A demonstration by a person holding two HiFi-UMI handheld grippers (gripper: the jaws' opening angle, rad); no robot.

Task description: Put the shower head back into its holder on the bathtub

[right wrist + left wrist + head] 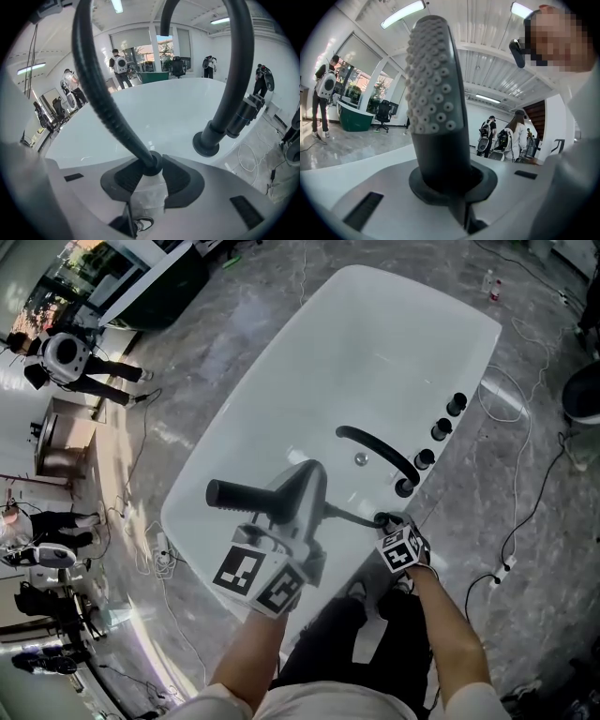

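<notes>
Two claws hang over the bathtub (375, 343): the left claw (286, 507) is clamped tight on the shower head (433, 93), whose studded face sticks straight out beyond the jaws above the bathtub's near end. The right claw (384, 521), at the bathtub's near rim, pinches the hose (107, 105) between its pads.

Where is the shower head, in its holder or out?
Out: the left gripper grips it above the tub; the right gripper holds its hose.
</notes>
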